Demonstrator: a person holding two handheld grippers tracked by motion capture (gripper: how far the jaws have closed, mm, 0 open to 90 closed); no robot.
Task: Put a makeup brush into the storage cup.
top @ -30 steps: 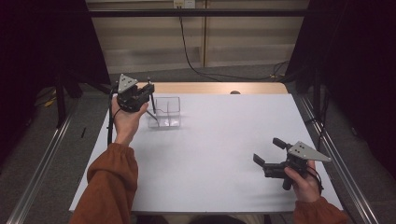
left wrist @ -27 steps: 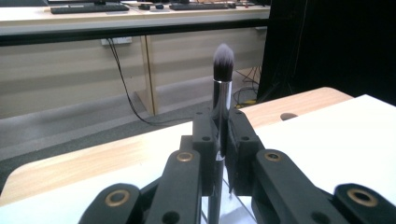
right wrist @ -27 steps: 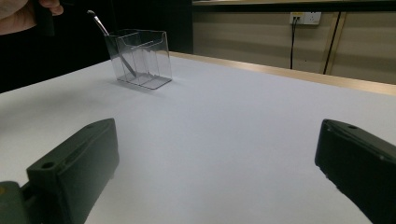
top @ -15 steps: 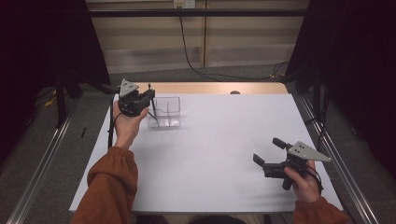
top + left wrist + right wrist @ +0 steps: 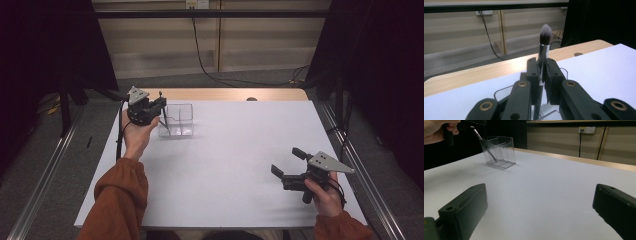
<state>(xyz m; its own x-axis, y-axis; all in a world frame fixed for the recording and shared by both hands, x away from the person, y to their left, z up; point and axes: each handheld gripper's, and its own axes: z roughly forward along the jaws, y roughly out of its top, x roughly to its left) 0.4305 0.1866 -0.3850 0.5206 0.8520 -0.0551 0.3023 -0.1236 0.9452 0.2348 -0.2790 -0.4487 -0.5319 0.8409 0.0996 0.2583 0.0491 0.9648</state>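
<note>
Gripping a makeup brush (image 5: 544, 47) between pressed-together jaws, the left tool (image 5: 150, 107) is hovering at the bench's (image 5: 235, 165) ten o'clock, forearm reaching forward, wrist cocked. The right tool (image 5: 292, 164), jaws spread, is resting at four o'clock. White sheet, wooden far edge, grey floor beyond. Bristles are pointing up, handle slanting down into the clear organizer (image 5: 177, 120).
</note>
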